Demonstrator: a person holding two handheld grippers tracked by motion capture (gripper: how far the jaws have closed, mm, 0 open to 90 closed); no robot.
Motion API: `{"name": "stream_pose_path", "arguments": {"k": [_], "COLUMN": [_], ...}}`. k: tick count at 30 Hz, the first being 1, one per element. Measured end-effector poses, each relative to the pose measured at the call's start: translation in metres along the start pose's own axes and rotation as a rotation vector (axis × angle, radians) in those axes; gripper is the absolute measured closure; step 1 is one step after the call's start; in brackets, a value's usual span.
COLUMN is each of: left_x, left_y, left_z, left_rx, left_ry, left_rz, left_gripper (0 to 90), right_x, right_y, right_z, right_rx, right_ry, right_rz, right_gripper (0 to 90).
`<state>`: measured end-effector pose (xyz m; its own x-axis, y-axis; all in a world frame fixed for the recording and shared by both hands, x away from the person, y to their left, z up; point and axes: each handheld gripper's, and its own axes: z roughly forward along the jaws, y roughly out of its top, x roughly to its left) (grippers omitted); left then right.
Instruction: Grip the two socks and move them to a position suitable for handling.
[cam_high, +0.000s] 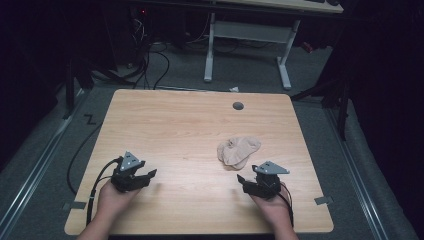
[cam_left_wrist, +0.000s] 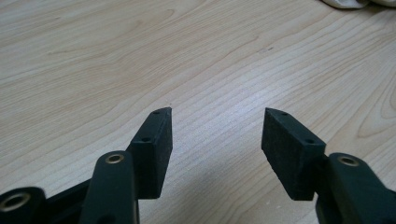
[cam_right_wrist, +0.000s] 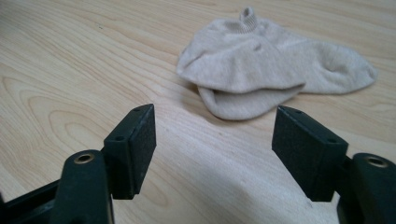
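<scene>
While apparently untouched, socks (cam_right_wrist: 261, 77) beyond right gripper (cam_right_wrist: 215, 135).

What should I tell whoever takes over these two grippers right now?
Left gripper: jaws open, holding nothing, low over bare table.
Right gripper: jaws open, holding nothing, pointed at the socks.
Socks: beige, piled one on the other, right of the table's middle, just ahead of the right gripper, apart from it.
Done: nothing gripped yet.
Left: probably close in and take hold of the socks.

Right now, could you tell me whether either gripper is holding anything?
Nothing is held: left gripper and right gripper are open, short of the crumpled beige fabric socks.
</scene>
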<state>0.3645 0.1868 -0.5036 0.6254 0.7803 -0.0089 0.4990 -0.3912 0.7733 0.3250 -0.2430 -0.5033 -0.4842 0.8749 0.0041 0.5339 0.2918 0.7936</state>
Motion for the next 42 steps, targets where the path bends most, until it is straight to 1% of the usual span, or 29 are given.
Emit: {"name": "stream_pose_path", "arguments": {"k": [3,4,5,7,9,11,12,13,16,17,19,21,22,23,24,25,26,27,28,30,33,34,35,37,38,40,41,42], "left_x": [0.0,0.0,0.001,0.002,0.002,0.003,0.003,0.002,0.002,0.002,0.001,0.001,0.001,0.001,0.001,0.001,0.002,0.002,0.003,0.004,0.007,0.007,0.01,0.011,0.012,0.012,0.012,0.012], "left_y": [0.0,0.0,0.0,0.0,-0.001,-0.002,-0.002,-0.002,-0.002,-0.002,-0.003,-0.005,-0.005,-0.005,-0.006,-0.007,-0.008,-0.009,-0.012,-0.013,-0.017,-0.018,-0.021,-0.022,-0.023,-0.024,-0.025,-0.025], "left_z": [0.0,0.0,0.0,-0.001,-0.001,-0.001,-0.002,-0.002,-0.002,-0.002,-0.002,-0.003,-0.003,-0.003,-0.004,-0.005,-0.006,-0.007,-0.01,-0.011,-0.019,-0.021,-0.024,-0.026,-0.026,-0.027,-0.028,-0.028], "left_rx": [-0.003,-0.002,-0.002,0.0,-0.002,0.0,0.0,-0.001,0.0,-0.001,0.001,0.007,0.007,0.008,0.008,0.01,0.01,0.007,0.011,0.01,0.001,-0.001,-0.005,-0.004,-0.003,-0.004,-0.003,-0.005], "left_ry": [0.004,0.004,0.004,0.007,0.007,0.006,0.005,0.006,0.003,0.001,0.0,-0.001,-0.001,0.001,0.004,0.004,0.005,0.008,0.015,0.02,0.031,0.035,0.038,0.039,0.042,0.044,0.045,0.044], "left_rz": [0.0,0.0,-0.001,0.0,-0.007,-0.005,-0.004,-0.002,-0.003,-0.005,-0.006,-0.005,-0.005,-0.006,-0.004,-0.008,-0.008,-0.011,-0.014,-0.018,-0.034,-0.038,-0.053,-0.059,-0.059,-0.062,-0.06,-0.062], "left_gripper": [43.7,43.7,43.6,43.4,43.4,43.3,43.3,43.3,43.0,42.9,42.8,42.6,42.3,42.3,42.2,42.2,42.2,42.2,42.3,42.4,42.5,42.5,42.5,42.6,42.5,42.5,42.5,42.5], "right_x": [0.003,0.004,0.004,0.004,0.005,0.004,0.003,0.003,0.001,0.001,0.001,0.0,0.0,0.001,0.003,0.004,0.005,0.006,0.006,0.005,0.005,0.005,0.005,0.005,0.005,0.006,0.006,0.007], "right_y": [0.005,0.007,0.009,0.017,0.019,0.028,0.036,0.036,0.051,0.057,0.058,0.056,0.056,0.055,0.054,0.054,0.053,0.054,0.054,0.054,0.055,0.055,0.054,0.054,0.053,0.052,0.052,0.051], "right_z": [0.002,0.003,0.005,0.013,0.015,0.02,0.023,0.023,0.029,0.034,0.035,0.043,0.043,0.045,0.047,0.049,0.052,0.056,0.057,0.06,0.069,0.069,0.074,0.075,0.079,0.082,0.085,0.086], "right_rx": [-0.011,-0.004,-0.001,0.021,0.025,0.031,0.025,0.025,-0.001,-0.011,-0.012,-0.028,-0.028,-0.024,-0.007,-0.004,-0.002,0.012,0.018,0.026,0.05,0.05,0.07,0.077,0.086,0.103,0.118,0.127], "right_ry": [0.001,0.006,0.008,0.014,0.014,0.022,0.028,0.028,0.044,0.049,0.047,0.048,0.048,0.042,0.028,0.021,0.028,0.018,0.017,0.019,0.019,0.019,0.013,0.016,0.015,0.001,-0.022,-0.03], "right_rz": [-0.007,-0.003,-0.009,-0.023,-0.022,-0.012,-0.005,-0.005,0.007,0.019,0.018,0.032,0.032,0.019,-0.014,-0.027,-0.034,-0.049,-0.052,-0.051,-0.05,-0.05,-0.06,-0.057,-0.064,-0.073,-0.092,-0.102], "right_gripper": [30.8,31.2,31.6,32.7,33.0,33.5,34.1,34.1,34.8,34.9,34.8,35.4,35.4,35.4,35.4,35.7,36.6,38.7,40.1,40.1,40.6,40.6,40.6,40.4,39.8,38.5,38.0,37.3]}}
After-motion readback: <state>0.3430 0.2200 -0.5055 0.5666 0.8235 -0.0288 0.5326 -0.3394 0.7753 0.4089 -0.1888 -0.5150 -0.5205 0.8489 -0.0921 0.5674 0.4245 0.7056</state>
